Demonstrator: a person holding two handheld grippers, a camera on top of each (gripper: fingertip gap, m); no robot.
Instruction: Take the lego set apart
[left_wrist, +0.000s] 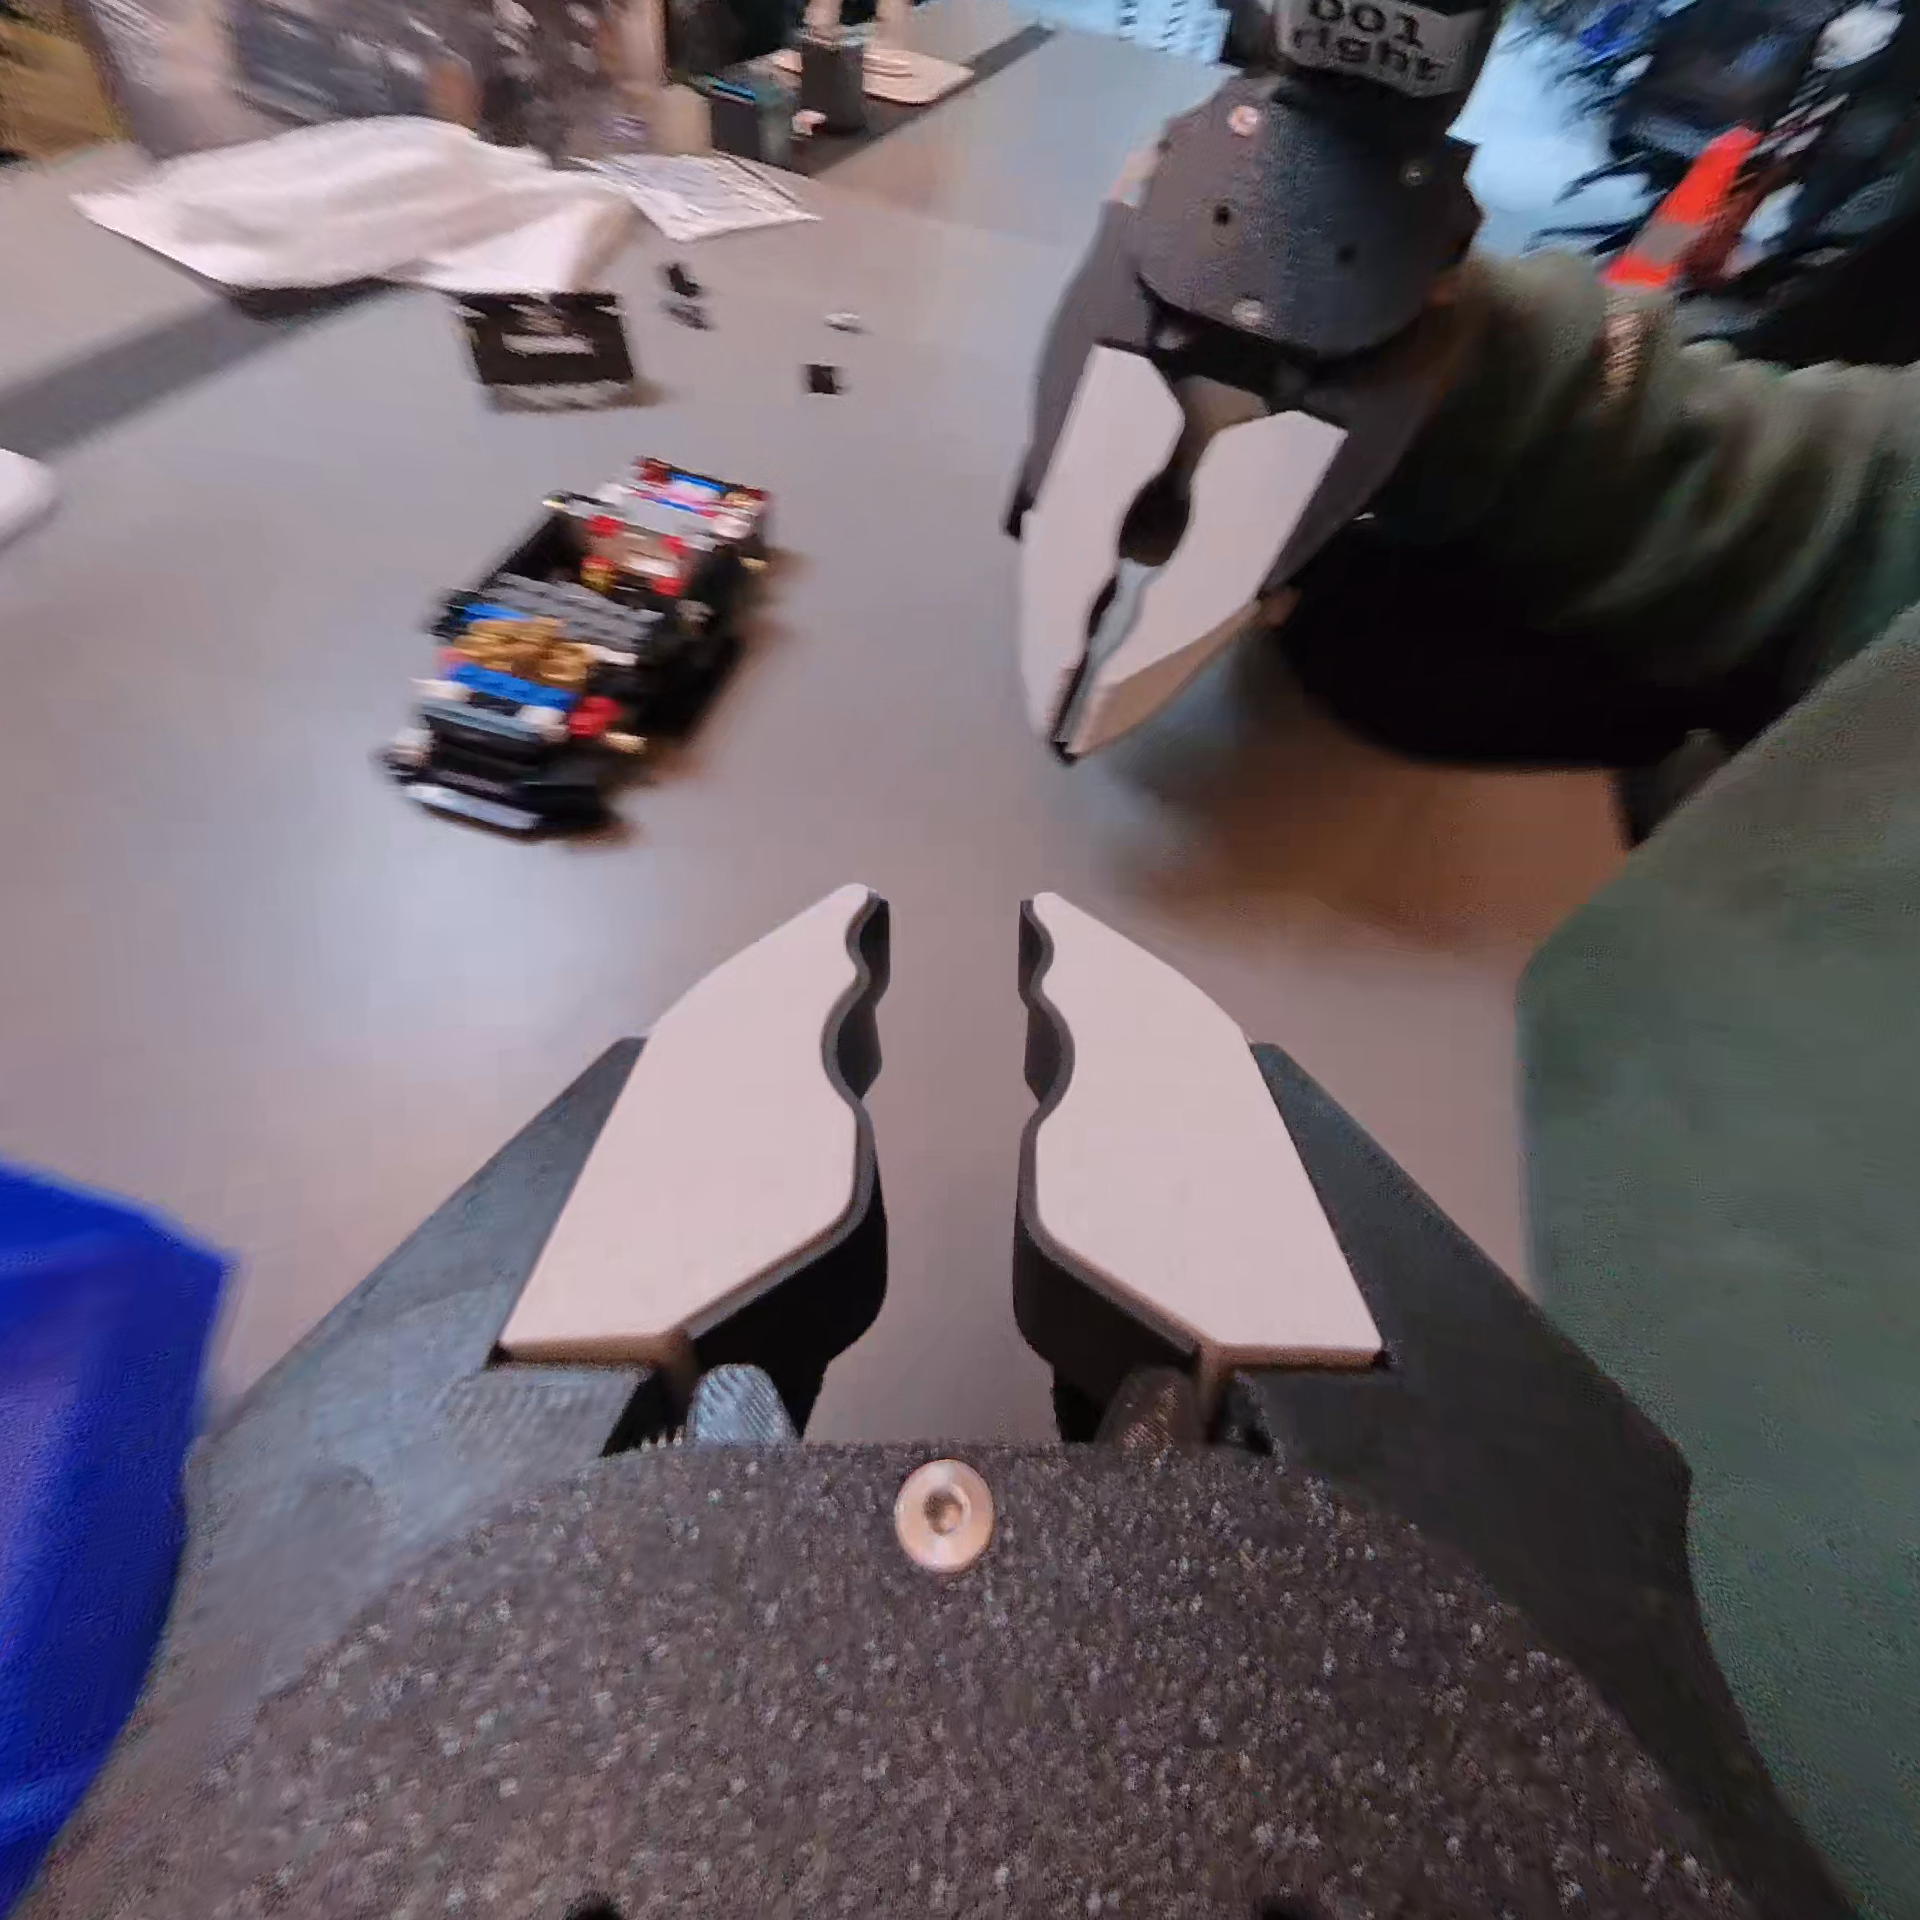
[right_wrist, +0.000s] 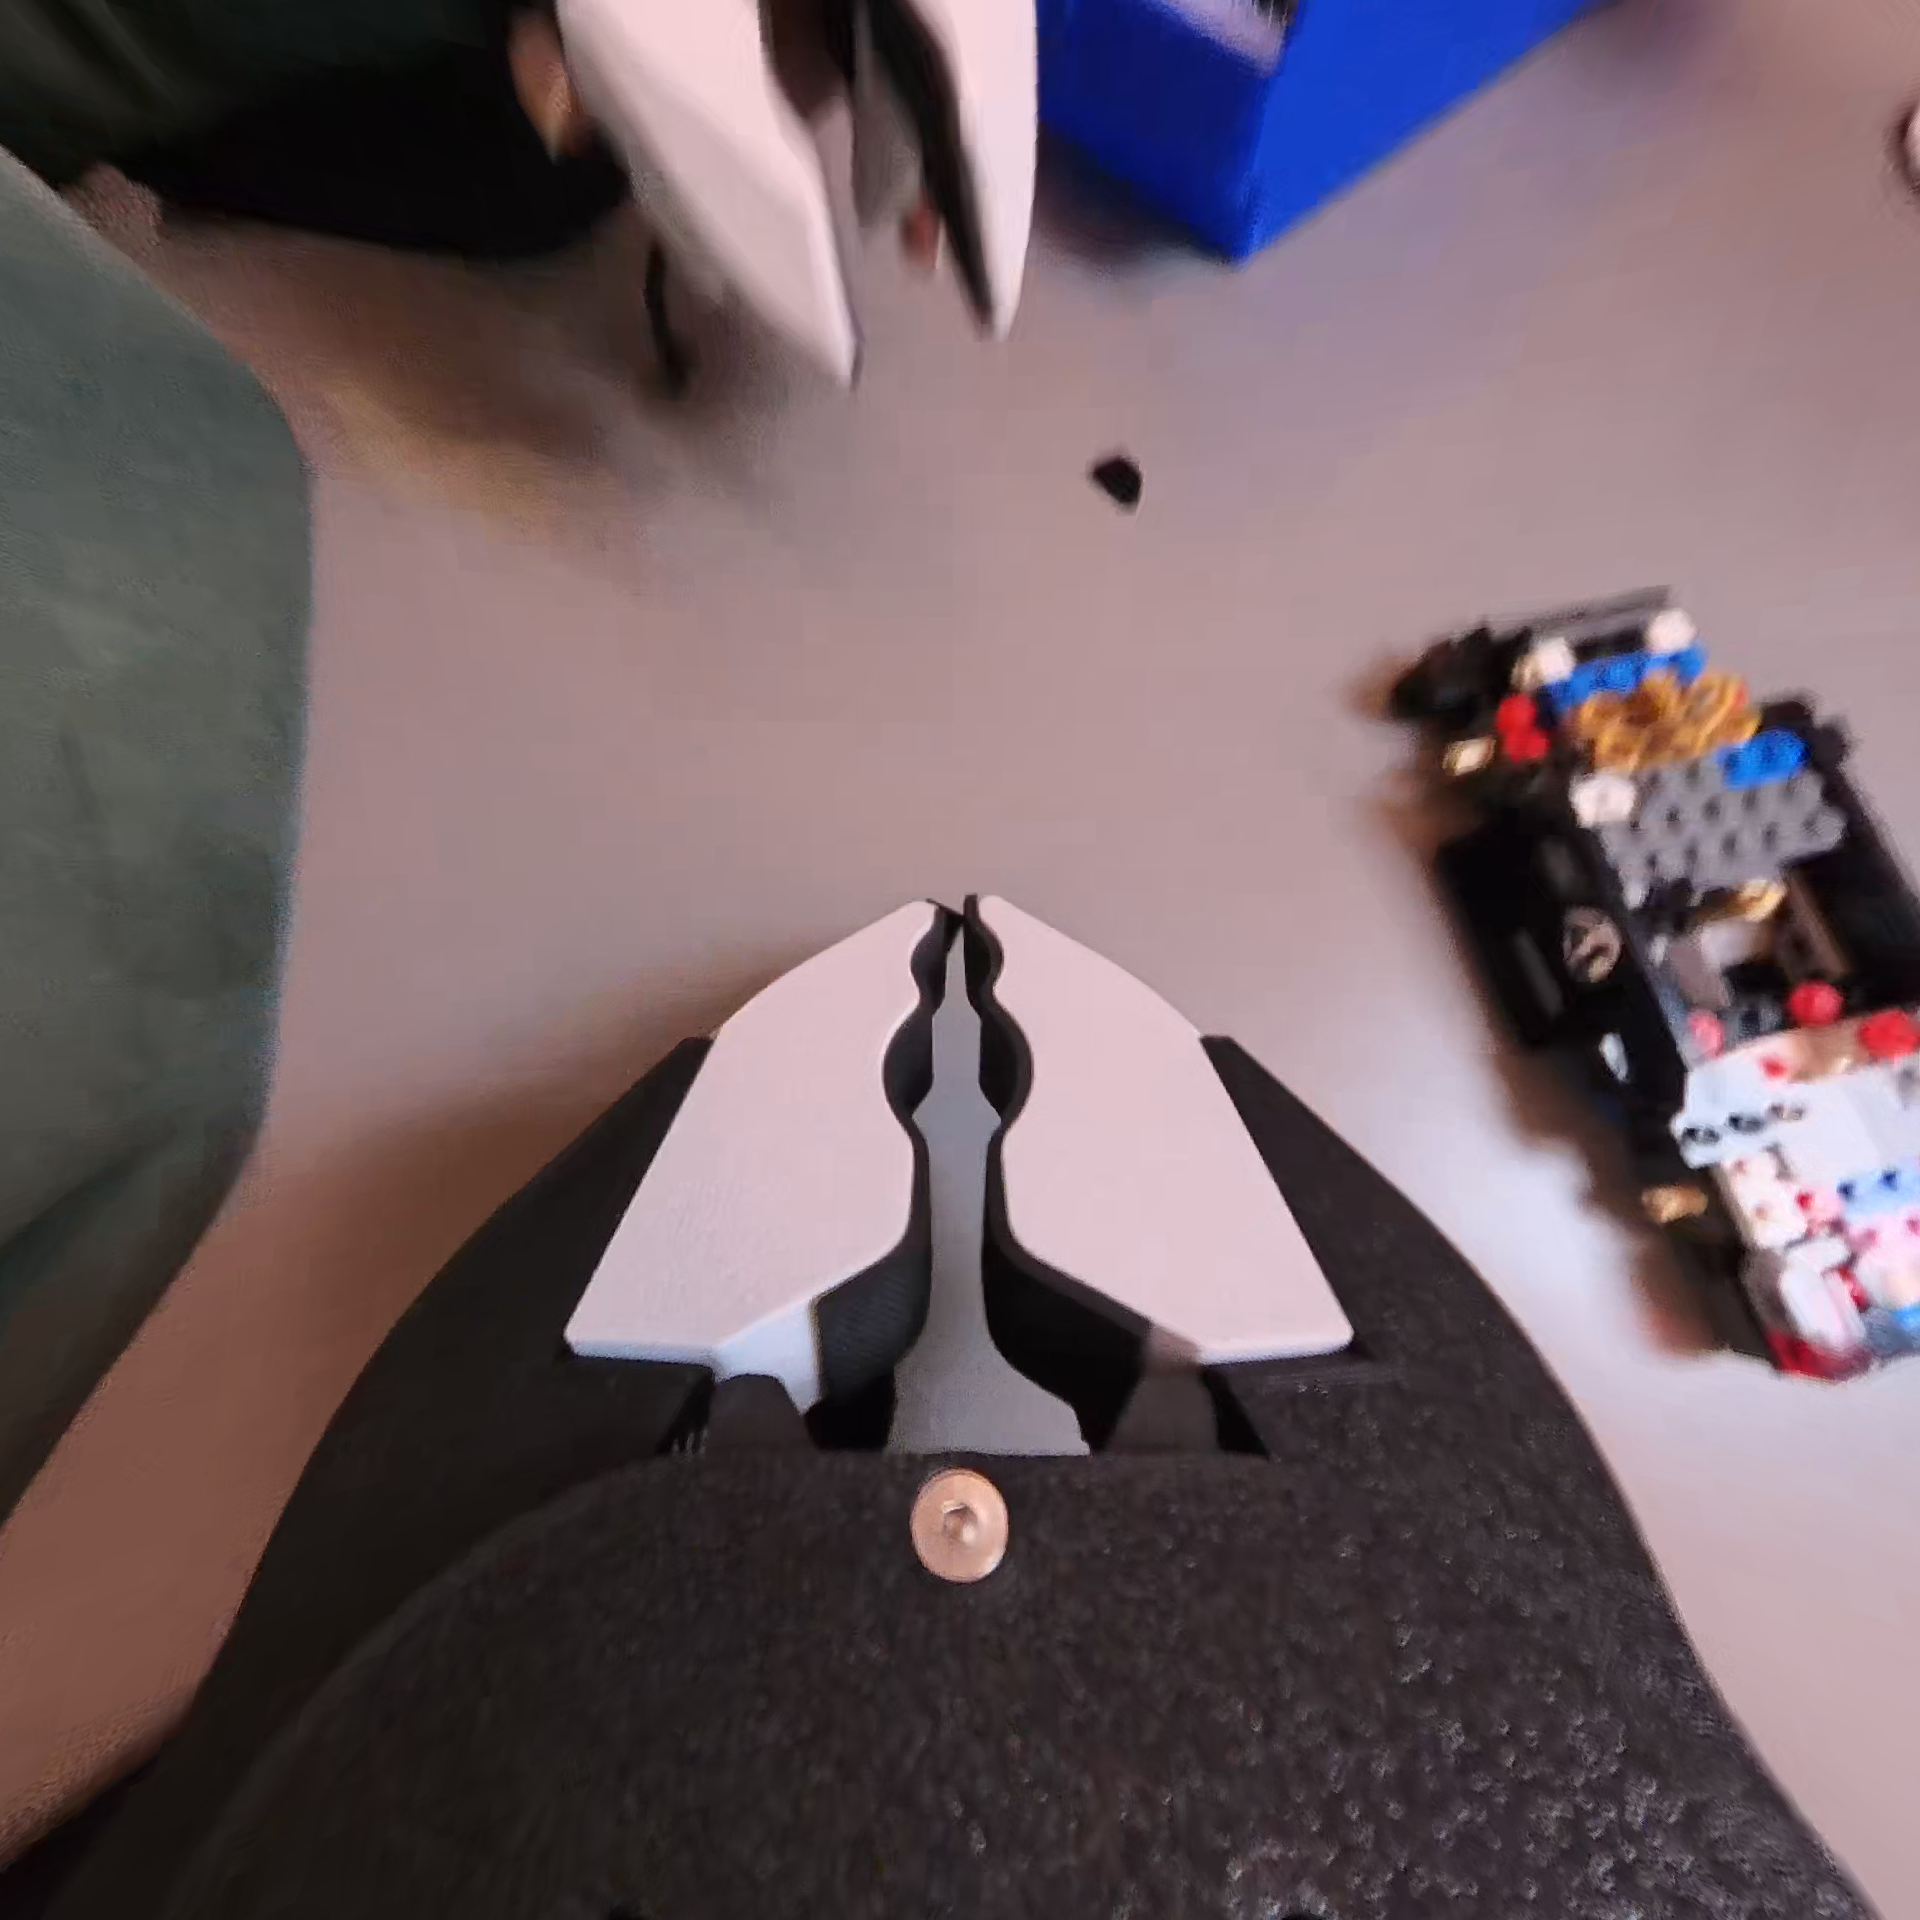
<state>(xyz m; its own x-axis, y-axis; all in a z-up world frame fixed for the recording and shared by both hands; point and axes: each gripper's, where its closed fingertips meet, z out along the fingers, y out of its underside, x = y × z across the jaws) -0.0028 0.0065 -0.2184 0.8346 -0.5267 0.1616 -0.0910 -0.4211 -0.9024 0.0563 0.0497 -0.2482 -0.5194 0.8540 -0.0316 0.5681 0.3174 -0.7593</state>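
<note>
one lego car (left_wrist: 582, 644), two empty grippers above table (left_wrist: 260, 987).

Ahead of your left gripper (left_wrist: 954, 920) the grey table (left_wrist: 260, 935) lies bare through the middle of the frame; its fingers stand apart with nothing between them. The lego car (left_wrist: 582, 644) sits left of centre, with bare table all round it. Your right gripper (left_wrist: 1075, 743) hangs in the upper right, tips nearly together. Small loose pieces (left_wrist: 823, 378) and a black square part (left_wrist: 545, 343) dot the upper centre, white sheets (left_wrist: 364, 197) behind them. A blue box (left_wrist: 83, 1455) crowds the lower left edge, and your green sleeve (left_wrist: 1745, 1143) fills the right edge.
</note>
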